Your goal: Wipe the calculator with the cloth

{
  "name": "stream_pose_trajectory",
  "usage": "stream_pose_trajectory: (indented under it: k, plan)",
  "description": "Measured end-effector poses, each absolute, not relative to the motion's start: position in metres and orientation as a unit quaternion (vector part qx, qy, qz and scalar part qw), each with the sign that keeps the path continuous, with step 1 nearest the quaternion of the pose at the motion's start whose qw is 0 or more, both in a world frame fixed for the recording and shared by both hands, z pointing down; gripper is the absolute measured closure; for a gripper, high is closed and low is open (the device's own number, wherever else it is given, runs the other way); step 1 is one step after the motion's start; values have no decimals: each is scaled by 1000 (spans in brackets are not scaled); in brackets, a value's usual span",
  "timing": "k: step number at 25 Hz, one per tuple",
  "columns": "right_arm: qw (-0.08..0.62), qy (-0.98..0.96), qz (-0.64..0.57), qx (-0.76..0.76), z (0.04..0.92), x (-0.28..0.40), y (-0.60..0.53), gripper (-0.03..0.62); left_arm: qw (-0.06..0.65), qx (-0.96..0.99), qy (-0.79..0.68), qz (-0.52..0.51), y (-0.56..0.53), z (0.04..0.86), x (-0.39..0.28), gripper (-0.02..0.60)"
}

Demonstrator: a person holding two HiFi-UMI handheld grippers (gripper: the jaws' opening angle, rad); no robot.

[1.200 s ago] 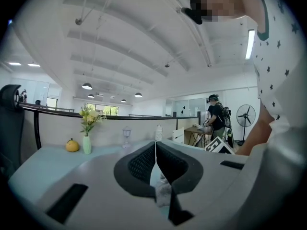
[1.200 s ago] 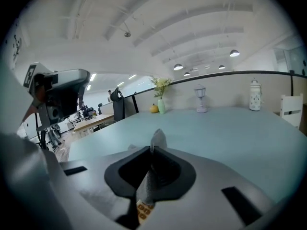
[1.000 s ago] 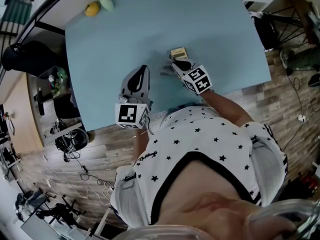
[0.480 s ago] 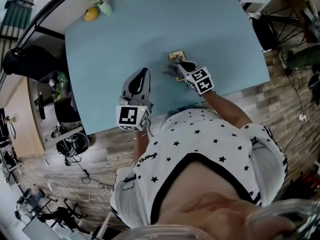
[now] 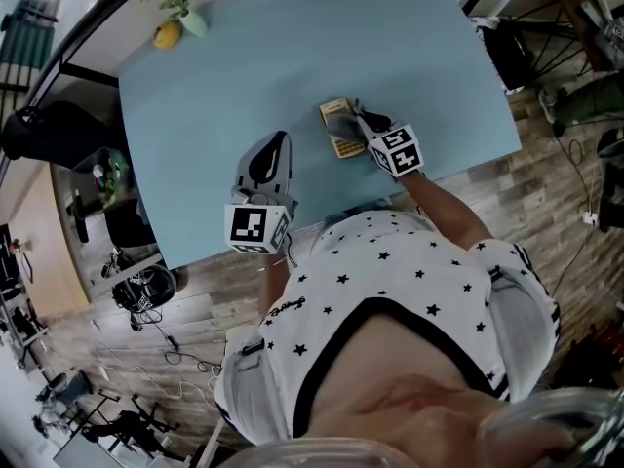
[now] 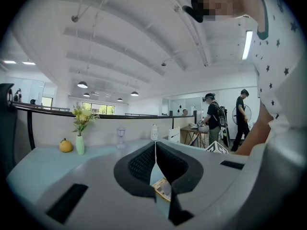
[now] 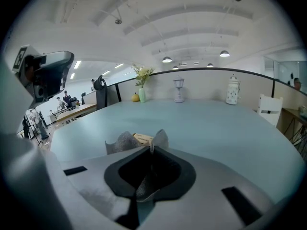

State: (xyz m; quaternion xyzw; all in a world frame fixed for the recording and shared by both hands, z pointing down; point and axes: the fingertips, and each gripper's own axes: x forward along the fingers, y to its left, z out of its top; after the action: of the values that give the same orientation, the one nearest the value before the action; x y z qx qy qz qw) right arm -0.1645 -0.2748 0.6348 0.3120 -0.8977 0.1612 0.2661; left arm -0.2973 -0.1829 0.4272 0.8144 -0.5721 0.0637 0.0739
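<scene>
Pushed farther across calculator (image 5: 343,145) since 1 s ago: cloth (image 5: 340,122), soft and limp, pinched in right gripper (image 5: 358,117). Left gripper (image 5: 281,139) pressed together, empty, well apart. Calculator flat on table (image 5: 214,76), probably light and slippery; best steadied at bare near edge.

No word, brand or number can be read. The only signs are the black-and-white square markers on the cube (image 5: 258,227) behind the jaws of the left gripper (image 5: 282,136) and on the cube (image 5: 397,151) behind those of the right gripper (image 5: 359,115). These are coded patterns, not letters. The calculator (image 5: 344,147) lies just ahead of the right jaws, partly under the cloth (image 5: 336,124) they clamp. Any print on it is too small to make out.
</scene>
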Motion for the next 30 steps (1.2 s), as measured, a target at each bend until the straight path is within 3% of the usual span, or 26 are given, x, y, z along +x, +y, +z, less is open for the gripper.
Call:
stream_pose_trajectory:
  k: [14,23,30]
  plan:
    - [249,-895,169,329,630,-153,-279,576,76,814,-573,65,-183,430,-295,551]
    - [183,-922,175,293,589,-180,-266,576,78,815,-571,61,-184,430,-295,551]
    - [184,-936,184,238,587,-209,-233,576,80,816,-569,61,-182,432,-297,551]
